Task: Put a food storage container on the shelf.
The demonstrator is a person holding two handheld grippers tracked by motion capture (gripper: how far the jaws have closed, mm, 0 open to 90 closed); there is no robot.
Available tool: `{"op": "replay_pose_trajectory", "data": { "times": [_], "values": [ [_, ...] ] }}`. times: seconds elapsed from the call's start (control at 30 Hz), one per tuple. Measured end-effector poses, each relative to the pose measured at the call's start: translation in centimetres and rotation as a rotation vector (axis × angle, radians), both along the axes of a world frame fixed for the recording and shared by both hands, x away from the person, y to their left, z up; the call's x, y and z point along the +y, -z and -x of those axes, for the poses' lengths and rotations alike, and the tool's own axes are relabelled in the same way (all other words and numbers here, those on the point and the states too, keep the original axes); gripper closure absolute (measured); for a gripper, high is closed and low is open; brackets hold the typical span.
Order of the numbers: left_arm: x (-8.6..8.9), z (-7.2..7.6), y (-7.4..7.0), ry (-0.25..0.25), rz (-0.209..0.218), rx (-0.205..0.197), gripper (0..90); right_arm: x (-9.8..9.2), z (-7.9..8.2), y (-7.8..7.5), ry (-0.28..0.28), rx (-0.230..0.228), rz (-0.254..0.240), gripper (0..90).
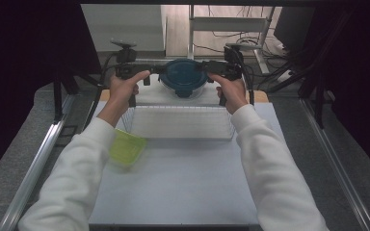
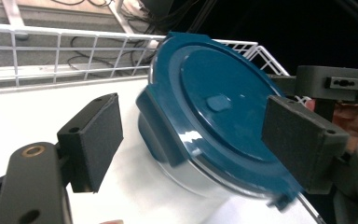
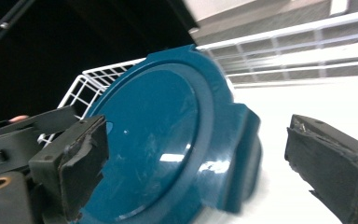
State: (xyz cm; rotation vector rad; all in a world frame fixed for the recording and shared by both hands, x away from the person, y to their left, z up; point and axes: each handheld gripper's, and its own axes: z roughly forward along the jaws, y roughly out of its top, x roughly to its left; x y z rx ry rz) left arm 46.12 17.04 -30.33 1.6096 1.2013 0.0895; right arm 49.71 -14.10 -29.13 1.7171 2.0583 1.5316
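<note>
A round clear container with a dark blue clip-on lid [image 1: 183,77] stands at the far end of the white wire basket [image 1: 178,137], close to its back wall. My left gripper [image 1: 155,77] is at the container's left side and my right gripper [image 1: 210,73] at its right. In the left gripper view the lid [image 2: 214,107] lies between the jaws of the left gripper [image 2: 193,116], with a gap beside the left pad [image 2: 95,140]. In the right gripper view the right gripper [image 3: 198,128] straddles the lid [image 3: 158,140], and its right pad [image 3: 331,163] stands off the lid's clasp. Both are open.
A lime green plastic tub [image 1: 125,149] lies on the white table [image 1: 183,187] by the basket's near left corner, under my left forearm. The basket's wire wall [image 2: 74,51] rises just behind the container. Cables and a metal frame stand beyond the table.
</note>
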Motion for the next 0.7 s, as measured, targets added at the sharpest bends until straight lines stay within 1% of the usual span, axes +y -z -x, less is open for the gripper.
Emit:
{"op": "replay_pose_trajectory", "data": {
  "times": [0.03,0.07,0.1,0.13,0.2,0.23,0.3,0.4,0.43,0.47,0.53,0.57,0.67,0.7],
  "values": [
    [0.2,0.6,0.0,0.004,0.032,-0.007,19.8,-0.2,0.3,-0.2,-0.003,-0.007,-0.003,6.2],
    [0.3,0.9,0.1,0.011,0.043,-0.012,19.9,-0.5,0.8,-0.5,-0.018,-0.027,0.005,6.3],
    [0.4,1.6,0.3,0.014,0.046,-0.021,20.0,-0.6,1.1,-0.8,-0.02,-0.043,0.01,6.5],
    [0.6,2.1,0.4,0.02,0.037,-0.031,20.1,-1.0,1.7,-1.1,-0.03,-0.065,0.017,7.2],
    [0.9,3.2,0.7,0.025,0.026,-0.055,20.5,-1.6,2.7,-1.6,-0.069,-0.097,0.031,10.9],
    [1.1,3.8,0.8,0.026,0.024,-0.066,20.6,-1.9,3.2,-1.7,-0.087,-0.119,0.041,13.0],
    [1.6,4.9,1.1,0.03,0.021,-0.077,21.1,-2.6,4.4,-1.6,-0.117,-0.142,0.048,14.5],
    [2.2,6.7,1.7,0.041,0.006,-0.088,22.4,-3.4,6.3,-0.9,-0.161,-0.171,0.078,18.7],
    [2.4,7.4,2.0,0.044,-0.003,-0.091,22.9,-3.6,7.0,-0.6,-0.173,-0.185,0.093,19.6],
    [2.6,8.0,2.3,0.049,-0.008,-0.093,22.9,-3.8,7.8,-0.2,-0.182,-0.209,0.111,21.3],
    [2.9,9.2,2.8,0.077,0.004,-0.095,23.4,-4.2,9.3,0.6,-0.2,-0.24,0.131,22.8],
    [3.1,10.0,3.3,0.094,0.013,-0.097,23.3,-4.4,9.8,0.9,-0.207,-0.244,0.131,23.1],
    [3.4,11.9,4.6,0.105,-0.002,-0.096,24.7,-5.2,11.9,2.4,-0.232,-0.262,0.131,24.4],
    [3.6,12.7,5.4,0.111,-0.005,-0.09,24.8,-5.5,12.3,2.8,-0.238,-0.264,0.132,24.6]
  ]
}}
